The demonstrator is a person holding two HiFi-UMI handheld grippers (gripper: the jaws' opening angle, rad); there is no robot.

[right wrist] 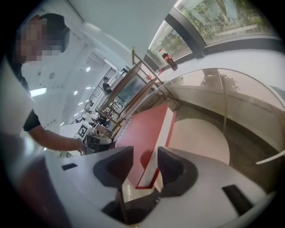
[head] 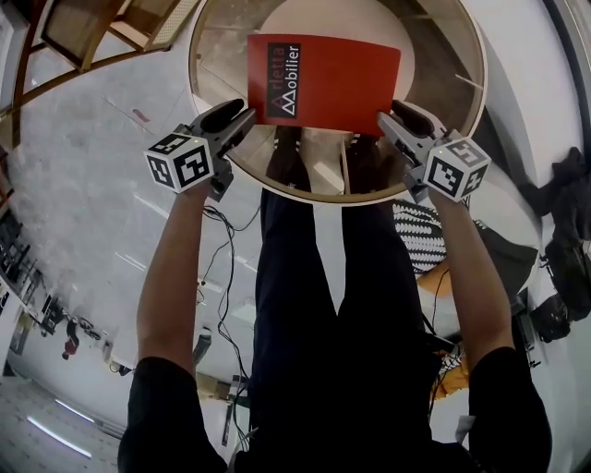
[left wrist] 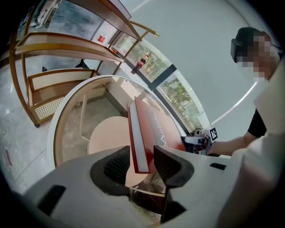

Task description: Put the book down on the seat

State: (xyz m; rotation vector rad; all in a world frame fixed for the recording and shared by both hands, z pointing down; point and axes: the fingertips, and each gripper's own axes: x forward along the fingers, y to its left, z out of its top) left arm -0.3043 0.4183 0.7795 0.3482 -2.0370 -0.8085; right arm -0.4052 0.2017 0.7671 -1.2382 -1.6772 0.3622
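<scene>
clearly, red book (head: 325, 85) reads "mobilier"

Left forearm (head: 171, 277) and right forearm (head: 473, 277) reach forward, roughly parallel, short black sleeves at the upper arms; left tool (head: 244, 118) points inward and down, jaws wide apart, one pad clear of the book (head: 323, 81) corner lying between them; right tool (head: 388, 120) mirrors this pose, jaws likewise apart about the opposite corner.

Red book (head: 323, 81) over seat (head: 325, 20)
Closed, with a dark title panel, the book lies level over the pale round seat.
</scene>
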